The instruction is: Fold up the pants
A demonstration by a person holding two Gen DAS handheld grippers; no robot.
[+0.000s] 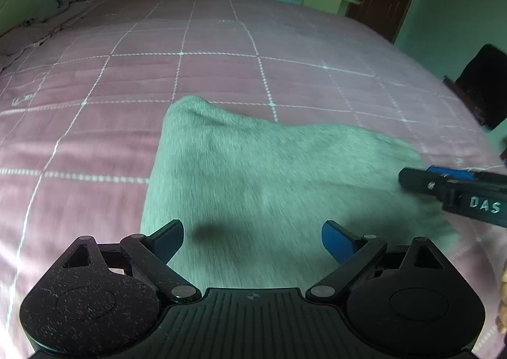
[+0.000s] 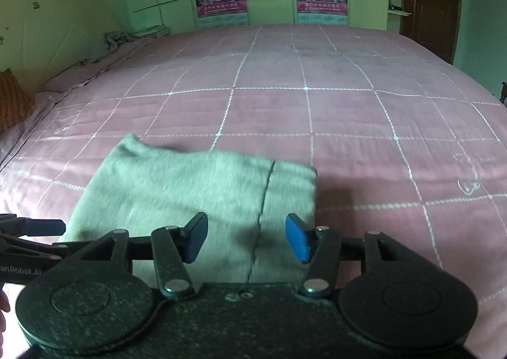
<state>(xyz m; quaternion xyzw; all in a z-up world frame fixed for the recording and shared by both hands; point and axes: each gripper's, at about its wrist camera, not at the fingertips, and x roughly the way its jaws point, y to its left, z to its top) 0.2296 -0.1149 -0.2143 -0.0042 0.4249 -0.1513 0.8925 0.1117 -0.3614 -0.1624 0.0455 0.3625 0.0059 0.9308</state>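
The grey-green soft fabric pants lie folded into a compact rectangle on the pink quilted bedspread with white stitched grid lines, near its close edge. The left hand-held gripper hangs over the near part of the cloth, its blue-padded fingers spread wide and holding nothing. The right hand-held gripper sits above the dark seam, likewise wide apart and empty.
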